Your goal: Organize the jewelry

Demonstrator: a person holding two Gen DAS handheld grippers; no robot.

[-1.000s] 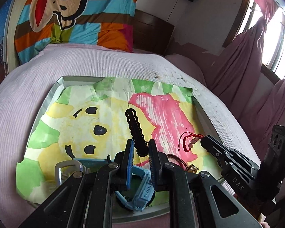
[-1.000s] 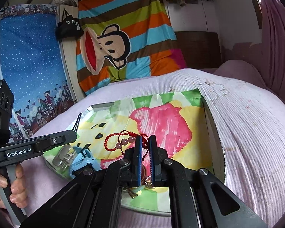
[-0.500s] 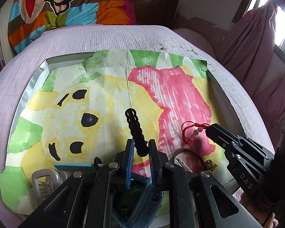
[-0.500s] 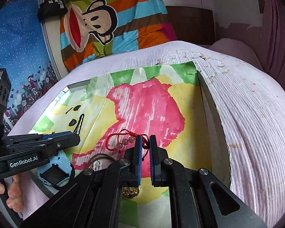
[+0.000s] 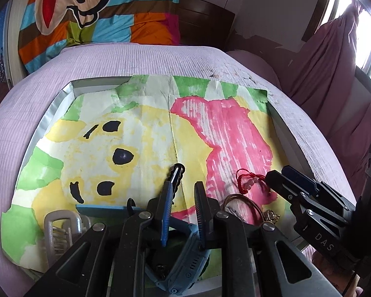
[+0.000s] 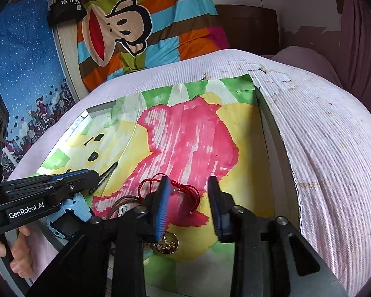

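Over a painted paper-lined tray (image 5: 288,133) on a bed, the right gripper (image 6: 189,185) opens its jaws, releasing a red cord bracelet (image 6: 183,188) onto the paper, while the left gripper (image 5: 183,190), its jaws opening too, frees a black hair clip (image 5: 176,174); next, likely the gold pendant (image 6: 167,245).

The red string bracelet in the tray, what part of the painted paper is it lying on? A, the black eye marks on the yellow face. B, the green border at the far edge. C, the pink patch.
C: the red string bracelet lies on the pink patch of the painted paper, just ahead of the right hand-held gripper.
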